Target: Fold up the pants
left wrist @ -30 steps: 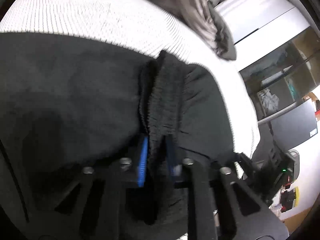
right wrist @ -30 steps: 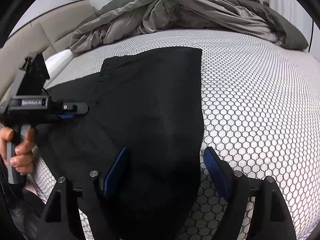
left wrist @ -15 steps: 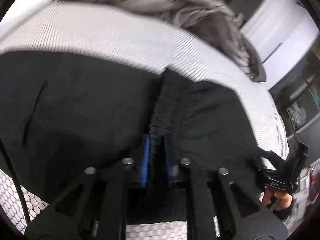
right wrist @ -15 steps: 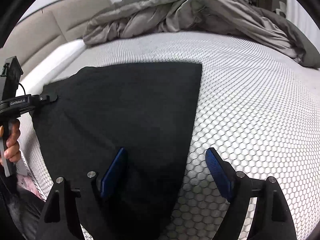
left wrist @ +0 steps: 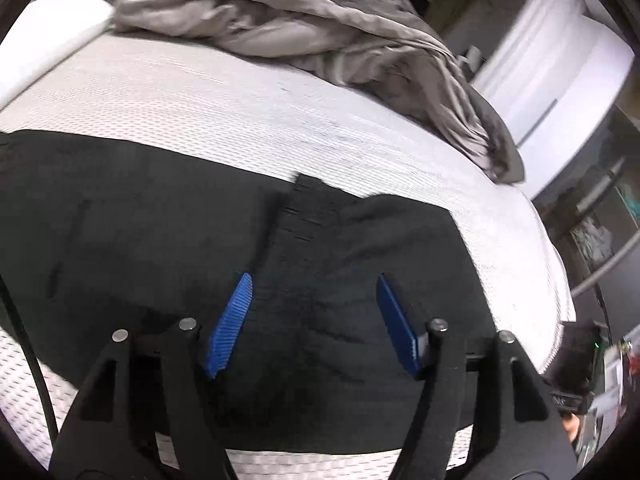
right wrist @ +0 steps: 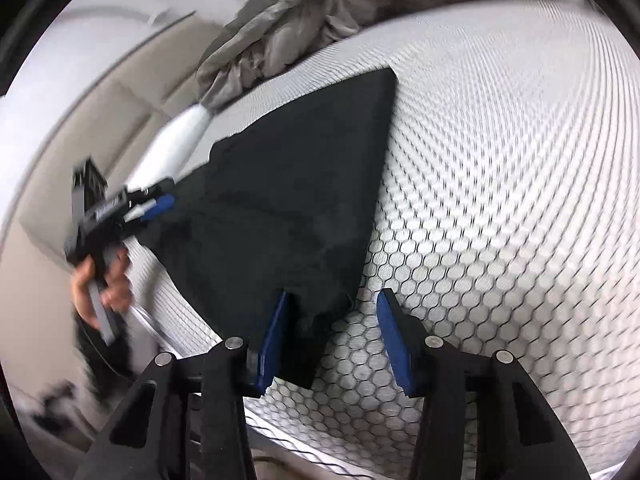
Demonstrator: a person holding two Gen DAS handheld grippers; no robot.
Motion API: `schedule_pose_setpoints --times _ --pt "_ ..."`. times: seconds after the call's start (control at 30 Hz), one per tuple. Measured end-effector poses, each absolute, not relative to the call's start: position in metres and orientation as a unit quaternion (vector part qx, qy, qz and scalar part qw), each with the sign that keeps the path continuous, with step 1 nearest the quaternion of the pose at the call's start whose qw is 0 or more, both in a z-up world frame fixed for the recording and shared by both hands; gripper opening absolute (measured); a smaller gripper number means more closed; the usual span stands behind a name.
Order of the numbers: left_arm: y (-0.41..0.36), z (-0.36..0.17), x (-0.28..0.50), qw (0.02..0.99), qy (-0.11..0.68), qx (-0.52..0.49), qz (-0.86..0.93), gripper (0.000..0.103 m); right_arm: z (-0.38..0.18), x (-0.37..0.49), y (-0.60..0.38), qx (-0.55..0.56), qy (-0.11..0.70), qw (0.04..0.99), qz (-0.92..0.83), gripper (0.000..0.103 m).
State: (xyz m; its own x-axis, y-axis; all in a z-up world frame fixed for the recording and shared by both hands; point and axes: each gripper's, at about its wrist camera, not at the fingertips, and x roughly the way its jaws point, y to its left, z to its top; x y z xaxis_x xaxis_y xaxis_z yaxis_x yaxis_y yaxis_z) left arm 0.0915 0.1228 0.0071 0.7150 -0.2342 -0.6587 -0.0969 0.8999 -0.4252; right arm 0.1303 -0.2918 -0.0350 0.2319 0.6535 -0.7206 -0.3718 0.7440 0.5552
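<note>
Black pants lie flat on the bed, gray blanket bunched behind. The left tool has just been opening, jaws apart above the waistband; the right tool, just closing, straddles the cloth's near corner without pinching.

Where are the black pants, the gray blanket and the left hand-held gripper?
black pants (left wrist: 160,240): left wrist view, flat cloth left of the waistband.
gray blanket (left wrist: 280,20): left wrist view, middle of the crumpled heap.
left hand-held gripper (left wrist: 314,324): left wrist view, midway between its blue fingertips.
</note>
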Motion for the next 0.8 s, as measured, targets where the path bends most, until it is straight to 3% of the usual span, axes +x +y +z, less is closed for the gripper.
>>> schedule_pose_setpoints --times 0.03,0.07,0.13,0.23,0.37,0.53,0.67,0.7,0.73,0.77,0.8 --pt "0.106 0.007 0.098 0.899 0.378 -0.217 -0.044 0.063 -0.039 0.133 -0.292 0.159 0.527 0.766 0.332 0.039" --pt "0.091 0.008 0.106 0.898 0.382 -0.211 -0.048 0.063 -0.039 0.135 -0.292 0.171 0.527 0.763 0.334 0.016" --pt "0.066 0.006 0.117 0.898 0.39 -0.198 -0.051 0.063 -0.031 0.135 -0.289 0.181 0.523 0.763 0.335 0.009" --pt "0.05 0.0 0.121 0.895 0.404 -0.182 -0.057 0.063 -0.017 0.123 -0.292 0.157 0.509 0.772 0.347 0.009" --pt "0.036 -0.006 0.123 0.891 0.419 -0.161 -0.059 0.063 -0.037 0.108 -0.29 0.083 0.548 0.759 0.342 0.01" --pt "0.006 -0.001 0.118 0.897 0.409 -0.133 -0.102 0.063 -0.004 0.103 -0.308 0.109 0.49 0.802 0.325 0.031" --pt "-0.012 -0.008 0.115 0.899 0.419 -0.072 -0.107 0.067 -0.012 0.127 -0.299 0.156 0.483 0.807 0.303 0.048" --pt "-0.011 -0.011 0.114 0.899 0.421 -0.065 -0.107 0.067 -0.019 0.139 -0.292 0.171 0.491 0.8 0.3 0.045" --pt "-0.011 -0.013 0.113 0.899 0.421 -0.061 -0.1 0.067 -0.029 0.148 -0.288 0.197 0.5 0.787 0.304 0.036" --pt "-0.011 -0.014 0.113 0.899 0.422 -0.062 -0.098 0.067 -0.033 0.155 -0.285 0.206 0.502 0.784 0.301 0.008" --pt "-0.01 -0.015 0.113 0.899 0.422 -0.064 -0.099 0.067 -0.034 0.161 -0.284 0.21 0.505 0.783 0.296 0.008"
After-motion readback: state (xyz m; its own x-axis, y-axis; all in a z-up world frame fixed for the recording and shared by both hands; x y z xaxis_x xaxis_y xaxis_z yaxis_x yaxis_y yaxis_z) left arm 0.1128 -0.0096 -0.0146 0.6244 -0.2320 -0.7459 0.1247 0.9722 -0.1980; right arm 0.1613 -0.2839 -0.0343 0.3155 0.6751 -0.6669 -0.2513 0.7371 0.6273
